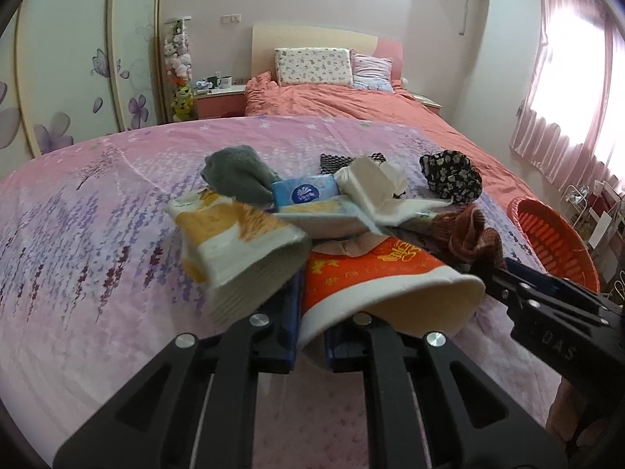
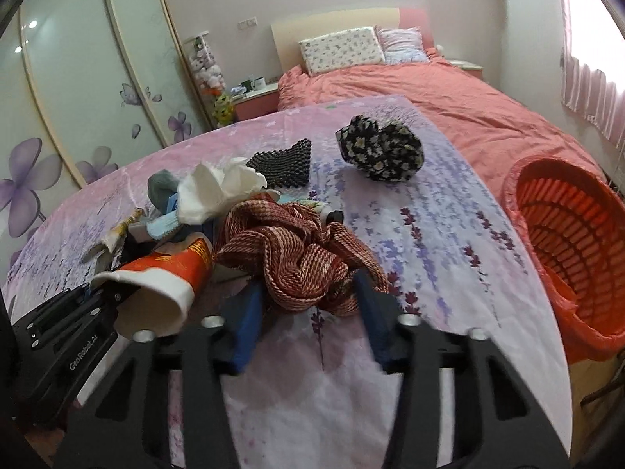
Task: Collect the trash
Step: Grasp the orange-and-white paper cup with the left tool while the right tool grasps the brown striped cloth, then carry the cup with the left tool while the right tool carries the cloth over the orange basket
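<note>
Pinching the red paper cup (image 1: 375, 273) wall, the left gripper (image 1: 308, 336) is clamped, while the right gripper (image 2: 308, 312) is spread around the red knit cloth (image 2: 297, 250).

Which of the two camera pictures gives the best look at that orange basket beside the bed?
The right wrist view: the orange basket shows its rim, slatted wall and inside. The left wrist view catches only part of it at the picture's edge.

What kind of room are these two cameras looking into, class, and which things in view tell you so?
Most likely a home bedroom. A bed with a headboard and pillows fills the room, a bedside table holds mugs, and a sliding-door wardrobe with flower prints lines one wall.
</note>
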`<state>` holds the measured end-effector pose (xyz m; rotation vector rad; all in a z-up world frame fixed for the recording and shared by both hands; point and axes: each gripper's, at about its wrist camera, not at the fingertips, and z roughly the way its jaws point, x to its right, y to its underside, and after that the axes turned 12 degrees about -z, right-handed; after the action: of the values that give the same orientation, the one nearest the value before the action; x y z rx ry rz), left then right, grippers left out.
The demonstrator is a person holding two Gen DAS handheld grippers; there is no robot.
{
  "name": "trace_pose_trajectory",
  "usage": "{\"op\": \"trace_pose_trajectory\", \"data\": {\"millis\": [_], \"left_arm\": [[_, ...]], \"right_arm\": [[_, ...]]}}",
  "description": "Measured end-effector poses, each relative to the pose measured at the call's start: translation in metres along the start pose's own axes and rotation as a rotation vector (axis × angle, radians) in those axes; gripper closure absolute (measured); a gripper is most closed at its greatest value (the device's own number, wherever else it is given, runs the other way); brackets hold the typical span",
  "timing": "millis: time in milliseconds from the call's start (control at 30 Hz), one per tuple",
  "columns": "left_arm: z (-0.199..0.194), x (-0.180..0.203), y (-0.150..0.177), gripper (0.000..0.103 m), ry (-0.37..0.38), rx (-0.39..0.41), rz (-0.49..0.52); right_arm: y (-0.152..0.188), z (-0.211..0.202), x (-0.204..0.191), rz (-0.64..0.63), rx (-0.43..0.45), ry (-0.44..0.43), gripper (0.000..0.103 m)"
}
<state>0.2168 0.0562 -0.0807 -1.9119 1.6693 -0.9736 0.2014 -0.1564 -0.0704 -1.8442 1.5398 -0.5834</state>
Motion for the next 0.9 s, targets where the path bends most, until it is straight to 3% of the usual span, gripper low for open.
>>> {"op": "trace_pose_trajectory", "data": {"millis": [133, 500, 900], "left_arm": [[-0.004, 0.001, 0.0, 0.095, 0.012, 0.019, 0.009], [-0.039, 0.003, -0.004, 0.095, 0.036, 0.09, -0.008], [-0.086, 0.036, -0.01, 0.095, 0.103, 0.151, 0.021]], "right_arm": [[0.001, -0.007, 0.001, -0.008, 0.02, -0.013, 0.087], [-0.003, -0.043, 0.014, 0.01, 0.105, -0.004, 0.09], [-0.004, -0.084, 0.032, 0.034, 0.193, 0.037, 0.09]]}}
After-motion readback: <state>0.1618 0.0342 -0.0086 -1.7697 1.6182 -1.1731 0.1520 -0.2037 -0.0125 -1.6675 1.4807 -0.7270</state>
